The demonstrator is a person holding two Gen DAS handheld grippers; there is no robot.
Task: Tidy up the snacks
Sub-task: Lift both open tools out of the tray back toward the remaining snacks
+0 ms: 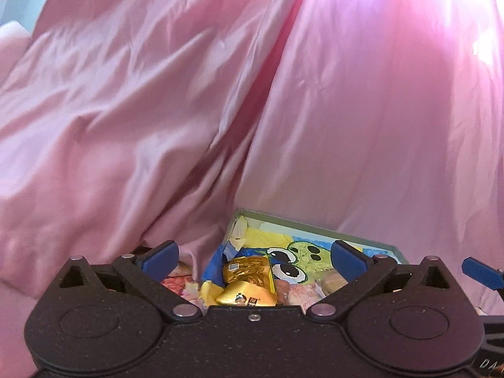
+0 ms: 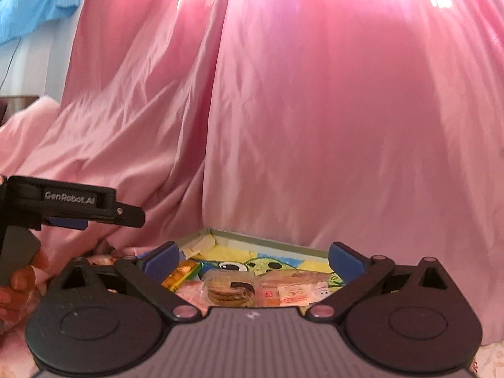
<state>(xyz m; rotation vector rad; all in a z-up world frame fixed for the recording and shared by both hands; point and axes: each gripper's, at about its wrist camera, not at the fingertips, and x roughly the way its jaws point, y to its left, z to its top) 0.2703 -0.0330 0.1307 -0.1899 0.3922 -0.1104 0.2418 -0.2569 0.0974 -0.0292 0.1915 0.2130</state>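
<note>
1. Holding both sets of jaws spread wide and empty, we are keeping the left gripper (image 1: 255, 255) and the right gripper (image 2: 252, 256) above the near edge of the box (image 1: 315, 228), with nothing between the blue pads (image 1: 160, 253).

2. Looking just past the left jaws, we are seeing two gold foil packets (image 1: 249, 278) stacked loosely in the box, one leaning on the other; we judge that any bump from a descending pad could send the slick upper one sliding off.

3. Looking past the right jaws, we are seeing a clear-wrapped stack of biscuits (image 2: 228, 289) beside a pinkish wrapped snack (image 2: 289, 293), touching each other; closing there carelessly could catch both wrappers, or crush the biscuits.

4. Working with the two grippers this near each other, we are risking a clash, since the left one shows close at the left of the right-wrist view.

5. Moving outward, the pink satin cloth (image 1: 189, 110) is draping right against the box's far wall, and some packets (image 1: 179, 280) are lying outside the box to its left; a pad could snag the cloth and drag the box.
</note>
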